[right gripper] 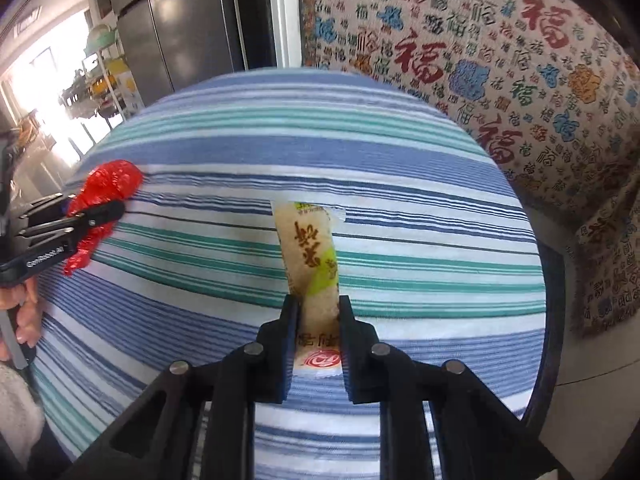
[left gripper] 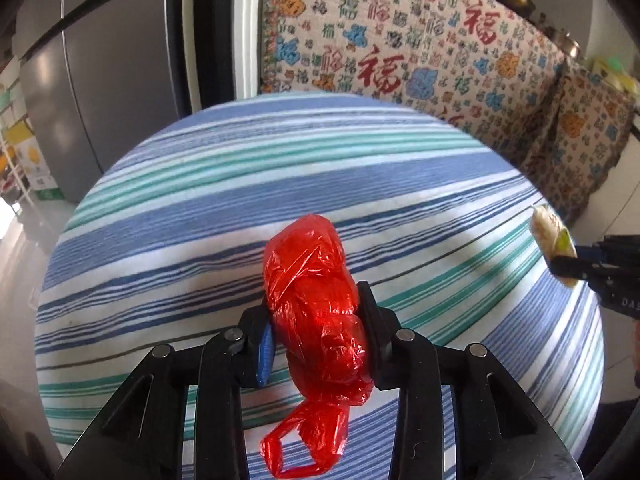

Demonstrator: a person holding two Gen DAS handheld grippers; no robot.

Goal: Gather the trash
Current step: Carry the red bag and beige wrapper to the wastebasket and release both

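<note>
A crumpled red plastic bag (left gripper: 316, 304) is clamped between the pads of my left gripper (left gripper: 316, 312), which is shut on it and holds it above the striped tablecloth (left gripper: 280, 168); its loose handles dangle below the jaws. A beige snack wrapper (right gripper: 314, 256) with brown characters and a green patch stands upright in my right gripper (right gripper: 319, 312), shut on its lower half. The right wrist view shows the red bag (right gripper: 108, 184) in the left gripper (right gripper: 102, 212) at the far left. At the right edge of the left wrist view the wrapper (left gripper: 554, 240) is pinched by the right gripper (left gripper: 568, 266).
The round table wears a blue, green and white striped cloth (right gripper: 400, 160). A patterned fabric with red characters (left gripper: 420, 48) hangs behind it. A grey refrigerator (left gripper: 108, 72) stands at the back left. A hand (right gripper: 24, 316) grips the left tool's handle.
</note>
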